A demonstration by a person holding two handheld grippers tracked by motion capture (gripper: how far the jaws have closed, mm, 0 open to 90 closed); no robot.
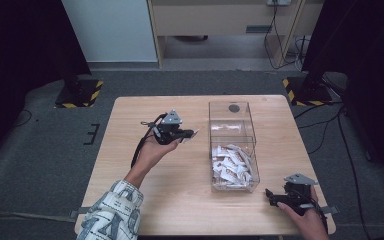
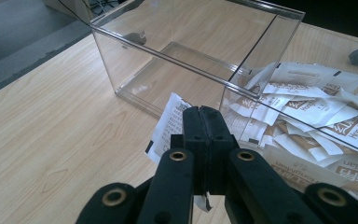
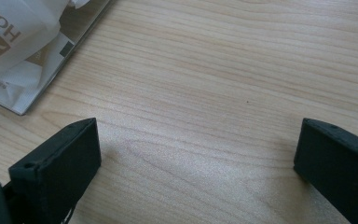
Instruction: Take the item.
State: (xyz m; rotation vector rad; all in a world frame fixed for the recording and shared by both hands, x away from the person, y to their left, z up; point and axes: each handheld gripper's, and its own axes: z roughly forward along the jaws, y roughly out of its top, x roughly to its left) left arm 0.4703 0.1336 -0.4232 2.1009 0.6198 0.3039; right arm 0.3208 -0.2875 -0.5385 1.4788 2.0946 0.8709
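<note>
likely light, thin and floppy, that packet [image 2: 168, 125]: best pinched flat by one edge, as here, between the pressed-together jaws of the left gripper [image 1: 187, 134], held above the table [image 1: 130, 150] just left of the clear box [image 1: 232, 145], by its empty far half. white paper with dark print down one side, much like the heap of packets [image 1: 231, 165] in the near half, some lettered in brown. low over the wood near the table's right corner, right gripper [image 1: 271, 196], spread wide on nothing.
</note>
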